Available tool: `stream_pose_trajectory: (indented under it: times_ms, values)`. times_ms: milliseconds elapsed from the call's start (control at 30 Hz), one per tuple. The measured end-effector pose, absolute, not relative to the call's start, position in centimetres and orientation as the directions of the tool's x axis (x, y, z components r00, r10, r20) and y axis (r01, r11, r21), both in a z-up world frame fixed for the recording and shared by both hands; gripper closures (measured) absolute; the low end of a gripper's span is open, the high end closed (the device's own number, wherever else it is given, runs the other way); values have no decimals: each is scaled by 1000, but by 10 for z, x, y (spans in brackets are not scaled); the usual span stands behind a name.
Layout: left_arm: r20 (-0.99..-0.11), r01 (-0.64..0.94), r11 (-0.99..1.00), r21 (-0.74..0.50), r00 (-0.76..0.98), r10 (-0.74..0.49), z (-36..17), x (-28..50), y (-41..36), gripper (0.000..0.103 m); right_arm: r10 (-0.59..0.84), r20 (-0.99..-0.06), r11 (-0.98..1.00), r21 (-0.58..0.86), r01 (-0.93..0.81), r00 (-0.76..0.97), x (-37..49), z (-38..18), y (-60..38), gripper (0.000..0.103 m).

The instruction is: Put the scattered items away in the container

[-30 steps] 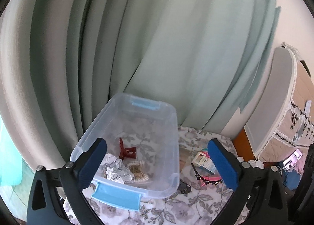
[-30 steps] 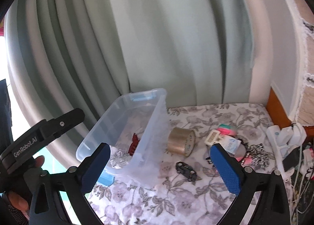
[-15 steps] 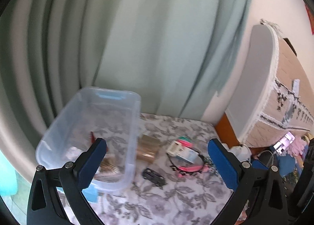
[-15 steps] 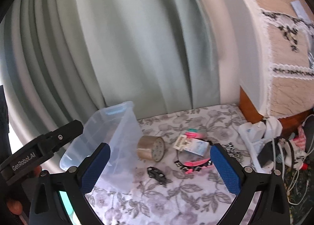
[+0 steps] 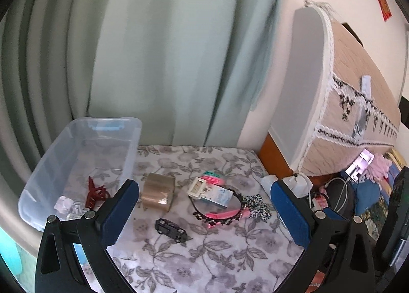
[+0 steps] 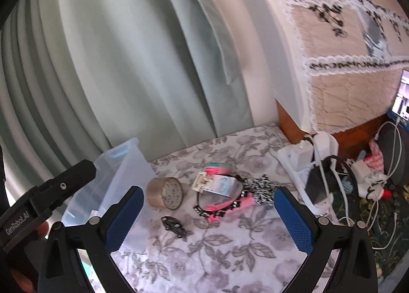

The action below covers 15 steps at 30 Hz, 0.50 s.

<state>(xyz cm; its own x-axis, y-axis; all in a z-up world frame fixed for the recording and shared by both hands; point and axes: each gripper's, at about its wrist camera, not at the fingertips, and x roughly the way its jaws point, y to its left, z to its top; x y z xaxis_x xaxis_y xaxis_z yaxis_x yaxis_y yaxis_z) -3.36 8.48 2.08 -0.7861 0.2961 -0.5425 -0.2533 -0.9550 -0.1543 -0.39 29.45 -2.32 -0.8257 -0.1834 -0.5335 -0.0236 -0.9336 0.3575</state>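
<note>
Floral tablecloth: covers the work surface in front of the green curtain.

Clear plastic container: stands at the left edge of the cloth. It holds a red hair claw and crumpled pale items.

Left gripper: held above the near part of the cloth, aimed toward the scattered items. Fingers spread wide, grasping nothing.

Right gripper: held at a similar height, to the right of the left unit. Fingers spread wide, touching nothing.

Scattered items, all on the cloth outside the container:
- Tape roll, just beside the container wall.
- Black headband, with a small box lying on it.
- Leopard-print scrunchie.
- Black toy car, nearest the grippers.
</note>
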Motion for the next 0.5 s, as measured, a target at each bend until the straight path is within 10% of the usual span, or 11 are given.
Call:
stream_pose_trajectory:
  times_ms: [500]
  values:
    - [-650, -326, -934, -149, -679, 341, -37, -59, 124, 0, -192, -673, -917, 382, -113, -715, -22, -86, 328, 0]
